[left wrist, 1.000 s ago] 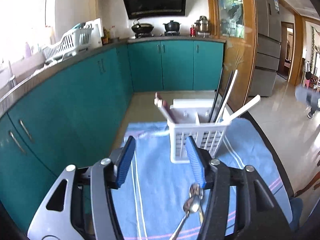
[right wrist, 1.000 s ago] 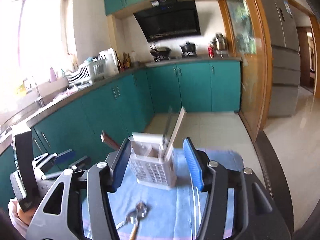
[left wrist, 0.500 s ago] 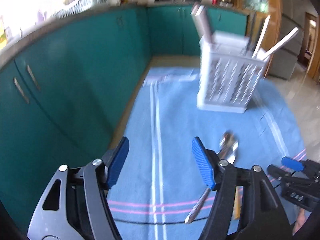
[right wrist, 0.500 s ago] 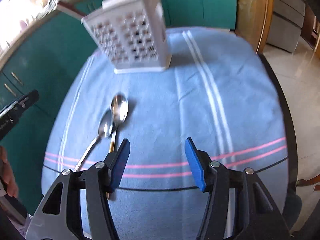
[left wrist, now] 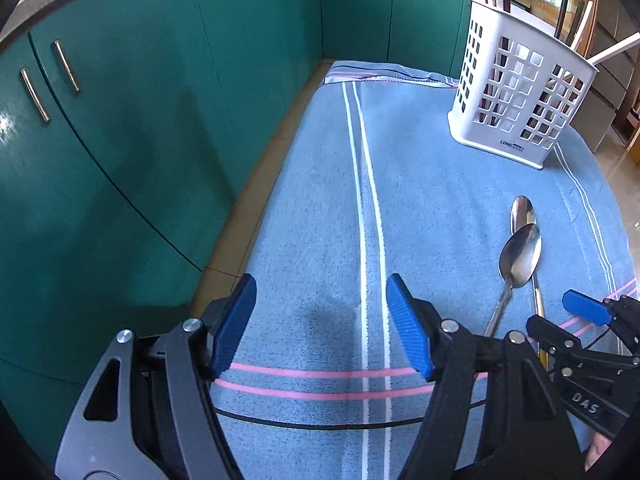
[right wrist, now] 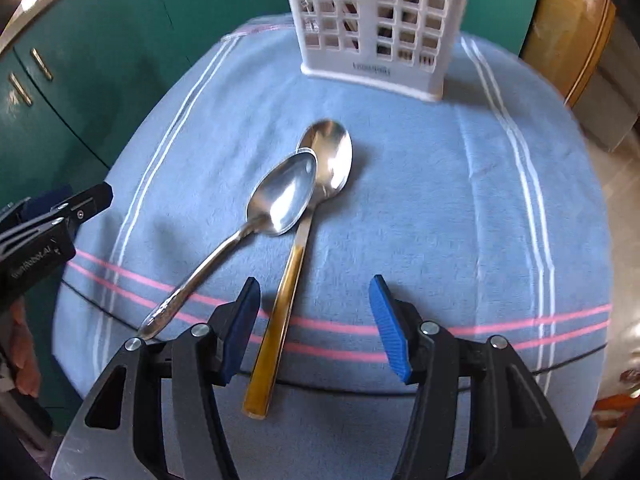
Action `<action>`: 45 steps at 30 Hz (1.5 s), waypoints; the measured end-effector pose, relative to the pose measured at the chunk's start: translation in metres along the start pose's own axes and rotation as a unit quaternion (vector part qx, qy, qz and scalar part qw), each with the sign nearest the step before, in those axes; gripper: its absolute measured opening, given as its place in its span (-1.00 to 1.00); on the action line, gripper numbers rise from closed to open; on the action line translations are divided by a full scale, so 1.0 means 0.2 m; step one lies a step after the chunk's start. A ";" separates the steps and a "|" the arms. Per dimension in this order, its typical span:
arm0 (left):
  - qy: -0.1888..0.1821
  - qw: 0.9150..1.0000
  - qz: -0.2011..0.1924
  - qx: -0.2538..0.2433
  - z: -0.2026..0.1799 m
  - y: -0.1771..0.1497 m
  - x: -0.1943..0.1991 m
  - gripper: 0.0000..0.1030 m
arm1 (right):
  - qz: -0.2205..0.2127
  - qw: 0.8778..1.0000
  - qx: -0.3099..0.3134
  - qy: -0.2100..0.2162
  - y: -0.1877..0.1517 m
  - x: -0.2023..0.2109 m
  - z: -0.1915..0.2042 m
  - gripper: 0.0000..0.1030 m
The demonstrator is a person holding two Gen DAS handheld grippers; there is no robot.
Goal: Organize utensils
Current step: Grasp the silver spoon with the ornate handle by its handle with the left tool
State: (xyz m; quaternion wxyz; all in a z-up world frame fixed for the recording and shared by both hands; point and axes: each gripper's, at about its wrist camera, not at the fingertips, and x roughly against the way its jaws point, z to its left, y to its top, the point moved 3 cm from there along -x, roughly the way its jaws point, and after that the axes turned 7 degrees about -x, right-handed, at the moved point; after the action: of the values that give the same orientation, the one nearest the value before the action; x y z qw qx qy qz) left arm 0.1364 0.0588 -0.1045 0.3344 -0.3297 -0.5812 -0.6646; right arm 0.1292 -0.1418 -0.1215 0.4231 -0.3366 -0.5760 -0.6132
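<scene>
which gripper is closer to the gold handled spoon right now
Right. The right gripper hangs open directly over the gold-handled spoon, its handle between the fingers. The left gripper, also open, sits off to the spoon's left over bare cloth.

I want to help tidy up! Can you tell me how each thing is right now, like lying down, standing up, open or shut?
Silver spoon: lying on the towel, bowl overlapping the other spoon's bowl.
Gold-handled spoon: lying flat, handle between the right gripper's fingers, not gripped.
White utensil caddy: upright, utensils already inside.
Blue striped towel: spread flat.
Left gripper: open, empty.
Right gripper: open, empty.
Teal cabinet doors: shut.
</scene>
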 end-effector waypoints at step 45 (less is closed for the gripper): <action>-0.111 0.983 0.034 -0.144 -0.68 -0.05 0.02 -0.08 | -0.006 0.987 -0.153 0.057 -0.10 0.17 -0.63 -0.30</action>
State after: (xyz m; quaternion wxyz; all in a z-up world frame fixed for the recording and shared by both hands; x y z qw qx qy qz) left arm 0.1185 -0.0754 -0.1210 0.2395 -0.4656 -0.5010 -0.6891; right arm 0.1066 -0.2711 -0.1137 0.3950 -0.3583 -0.4523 -0.7149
